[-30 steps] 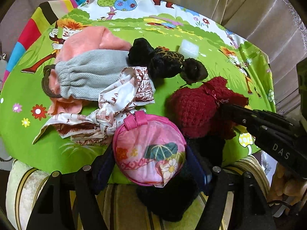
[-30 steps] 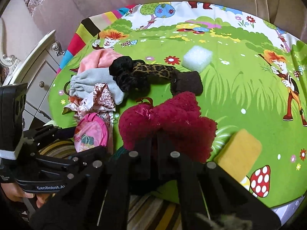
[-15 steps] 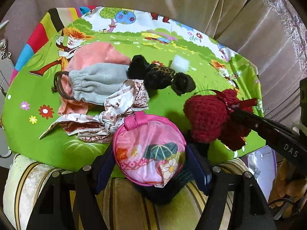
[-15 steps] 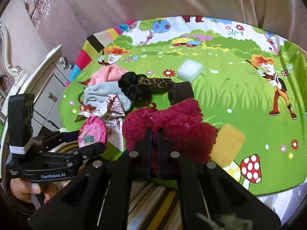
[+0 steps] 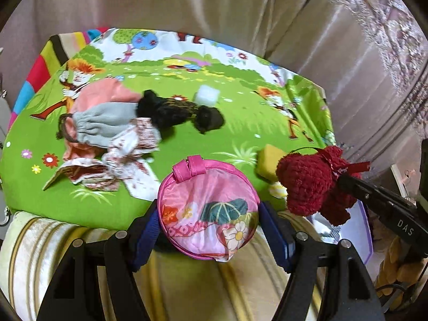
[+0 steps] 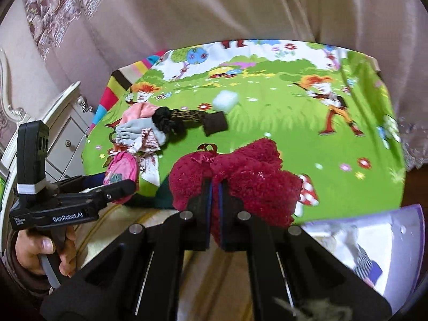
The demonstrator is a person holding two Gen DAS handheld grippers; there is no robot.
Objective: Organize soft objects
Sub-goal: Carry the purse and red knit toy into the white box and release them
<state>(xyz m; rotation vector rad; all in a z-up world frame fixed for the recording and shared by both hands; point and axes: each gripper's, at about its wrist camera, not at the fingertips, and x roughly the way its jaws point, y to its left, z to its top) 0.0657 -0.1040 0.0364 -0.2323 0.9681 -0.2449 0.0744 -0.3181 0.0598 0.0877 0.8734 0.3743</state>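
**Both claws loaded, bin low to the right**

The right gripper (image 6: 214, 200) is pinched tight on the red plush (image 6: 240, 176), jaws nearly touching through its pile. The left gripper (image 5: 207, 222) stands wide, clamping the round pink pouch (image 5: 207, 208) across its width. Both loads hang over the cushion edge, clear of the green cloth (image 5: 240, 133). A clear bin (image 6: 374, 240) shows low and right of the right claw, nearer that hand, so the plush likely goes there. Clothes (image 5: 107, 123), a yellow sponge (image 5: 267, 157) and a white sponge (image 5: 206, 95) remain on the cloth.
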